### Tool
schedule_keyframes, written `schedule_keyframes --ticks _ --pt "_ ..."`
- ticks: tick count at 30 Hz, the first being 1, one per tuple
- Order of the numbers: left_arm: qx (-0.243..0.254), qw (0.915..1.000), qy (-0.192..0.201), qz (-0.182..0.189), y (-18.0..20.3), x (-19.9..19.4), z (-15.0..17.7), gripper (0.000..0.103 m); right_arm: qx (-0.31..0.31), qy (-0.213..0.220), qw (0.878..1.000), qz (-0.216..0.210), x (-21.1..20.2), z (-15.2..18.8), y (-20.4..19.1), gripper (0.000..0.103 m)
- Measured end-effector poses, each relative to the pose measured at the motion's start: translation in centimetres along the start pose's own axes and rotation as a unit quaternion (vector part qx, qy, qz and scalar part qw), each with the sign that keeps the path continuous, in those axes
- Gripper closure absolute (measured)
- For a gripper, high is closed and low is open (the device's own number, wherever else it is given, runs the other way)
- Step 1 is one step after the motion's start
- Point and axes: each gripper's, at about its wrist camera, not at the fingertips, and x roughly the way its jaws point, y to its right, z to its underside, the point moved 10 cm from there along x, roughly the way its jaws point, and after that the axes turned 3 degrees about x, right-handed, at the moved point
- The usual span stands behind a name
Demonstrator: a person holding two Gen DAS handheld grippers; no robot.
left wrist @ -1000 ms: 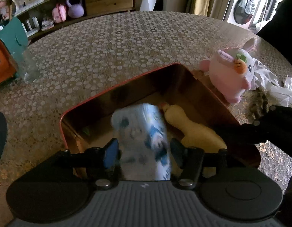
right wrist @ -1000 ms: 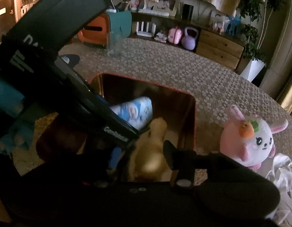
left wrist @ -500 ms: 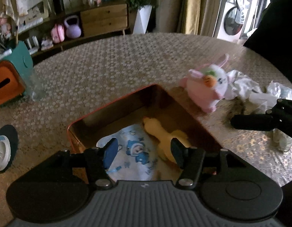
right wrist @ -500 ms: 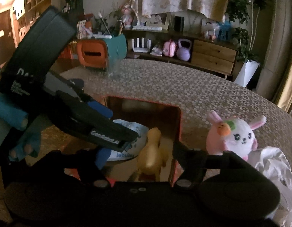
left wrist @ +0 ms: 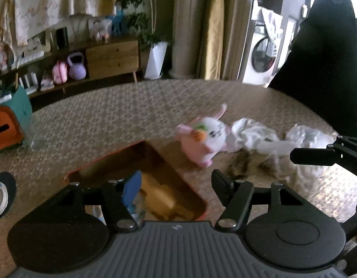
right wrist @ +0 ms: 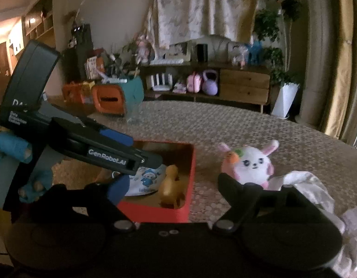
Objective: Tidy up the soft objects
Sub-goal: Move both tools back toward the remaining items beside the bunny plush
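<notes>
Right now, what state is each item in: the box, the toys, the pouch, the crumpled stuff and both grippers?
Red box: open on the table, no lid on it.
Yellow duck: inside the box, upright.
Blue-and-white pouch: inside the box, beside the duck.
Pink bunny plush: outside the box, upright on the table.
White crumpled cloth: loose on the table beside the bunny.
Left gripper: opening, holding nothing.
Right gripper: opening, holding nothing.

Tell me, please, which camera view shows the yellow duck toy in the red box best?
The right wrist view: the yellow duck toy stands sharp and whole inside the red box. The left wrist view shows only a blurred yellow shape.
</notes>
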Motion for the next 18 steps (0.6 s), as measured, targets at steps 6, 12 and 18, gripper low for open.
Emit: schedule_keyframes --ticks 6,12,18 --pt "0.002 0.9991 0.039 0.015 3.4 -1.8 -0.9 0.026 0.023 0.027 0.999 0.021 -3.9 0.4 2.6 0.015" --pt "0.014 0.9967 0.064 0.048 7.7 -2.2 -0.8 0.017 0.043 0.047 0.996 0.058 -7.8 1.6 6.0 0.006" --pt "0.019 0.9928 0.073 0.093 11.7 -1.4 -0.6 0.009 0.064 0.054 0.992 0.097 -10.5 3.5 9.3 0.002"
